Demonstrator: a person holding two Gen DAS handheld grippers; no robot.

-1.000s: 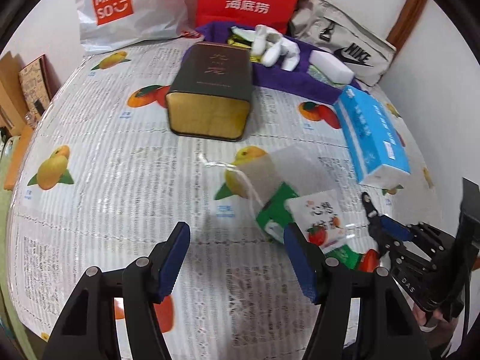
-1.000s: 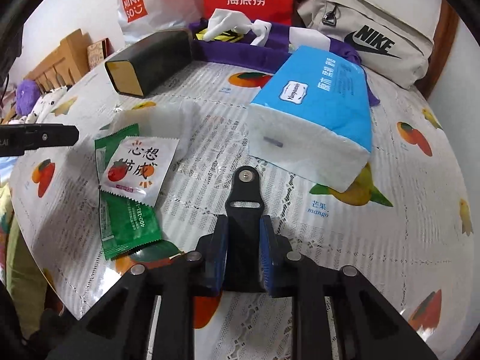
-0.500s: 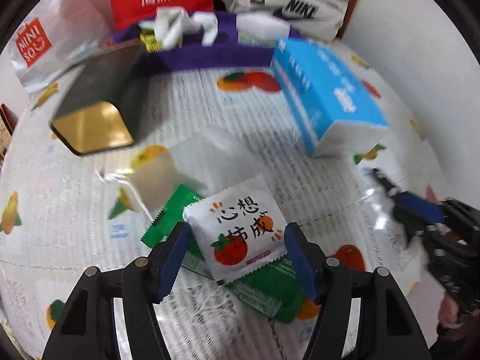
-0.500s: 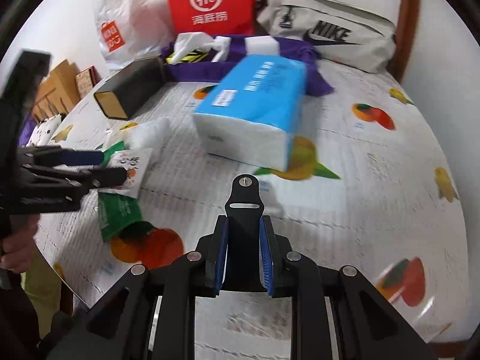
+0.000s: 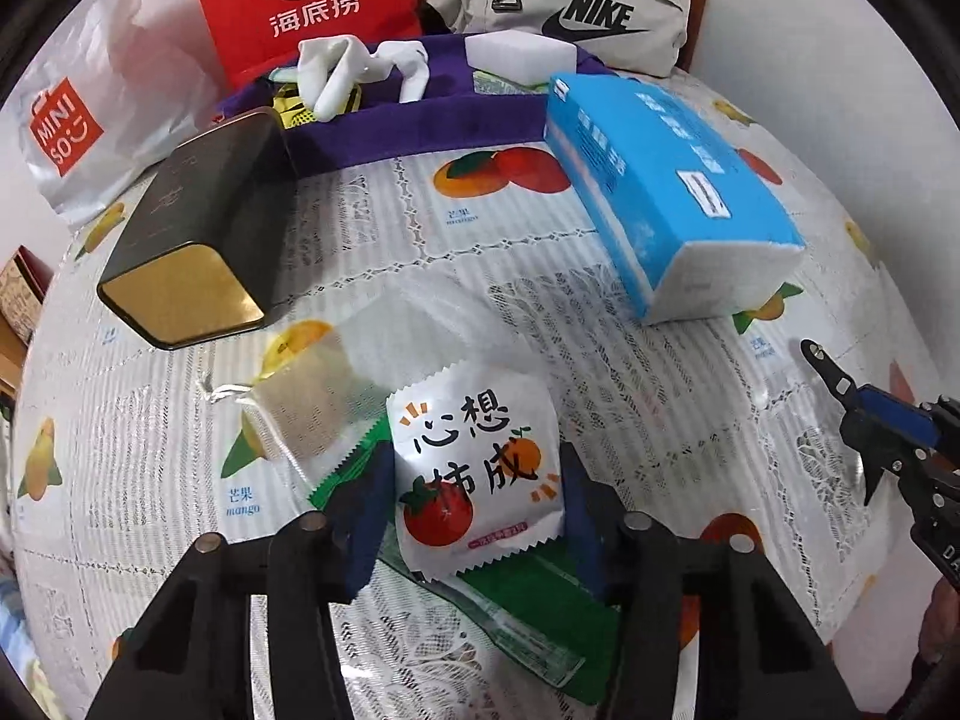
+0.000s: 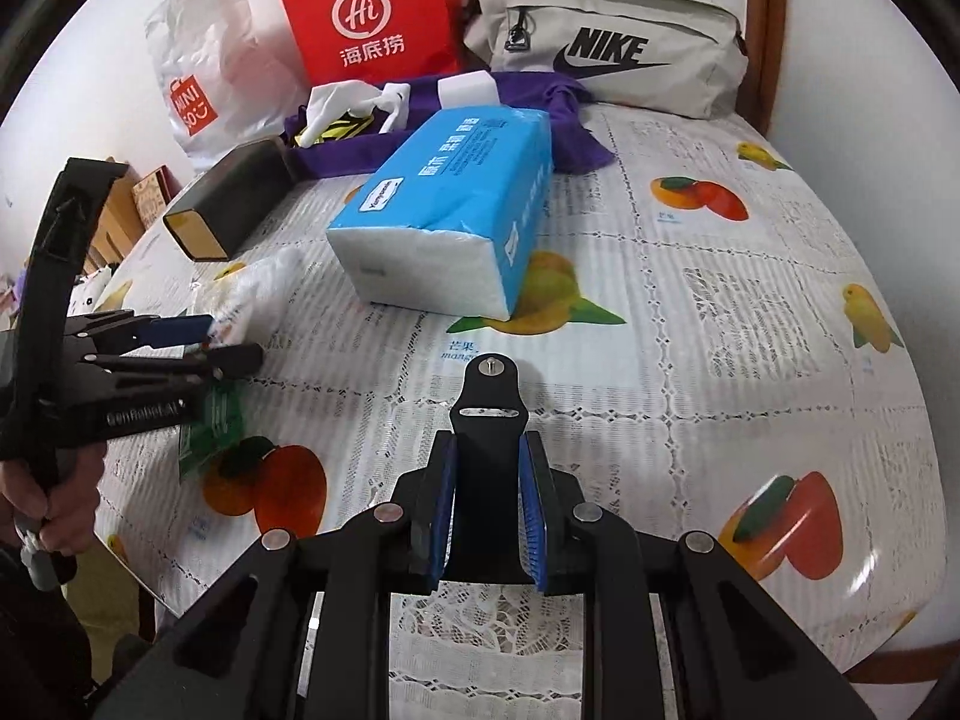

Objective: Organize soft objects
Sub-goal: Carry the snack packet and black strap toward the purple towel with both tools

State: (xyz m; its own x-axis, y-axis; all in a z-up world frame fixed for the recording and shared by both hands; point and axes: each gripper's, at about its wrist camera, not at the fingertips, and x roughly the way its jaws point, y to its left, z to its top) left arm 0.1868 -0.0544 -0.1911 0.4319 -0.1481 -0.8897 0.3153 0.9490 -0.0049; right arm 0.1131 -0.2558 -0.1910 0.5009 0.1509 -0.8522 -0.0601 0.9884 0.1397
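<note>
My left gripper (image 5: 471, 501) has its blue pads on both sides of a white snack packet (image 5: 474, 474) with a strawberry print, lying on a green packet (image 5: 528, 612). A translucent white pouch (image 5: 336, 372) lies just beyond. The blue tissue pack (image 5: 666, 192) lies to the right; it also shows in the right wrist view (image 6: 456, 210). My right gripper (image 6: 486, 504) is shut with nothing soft in it, low over the tablecloth. The purple cloth tray (image 5: 420, 120) at the back holds white soft items.
A dark tin with a gold end (image 5: 198, 234) lies at the left. A red bag (image 5: 306, 0), a Miniso bag (image 5: 78, 120) and a Nike bag (image 5: 576, 6) stand against the wall. The table edge (image 6: 888, 648) is near at right.
My left gripper has moved forward and right over the white packet and narrowed around it. My right gripper has swung right, away from the packets.
</note>
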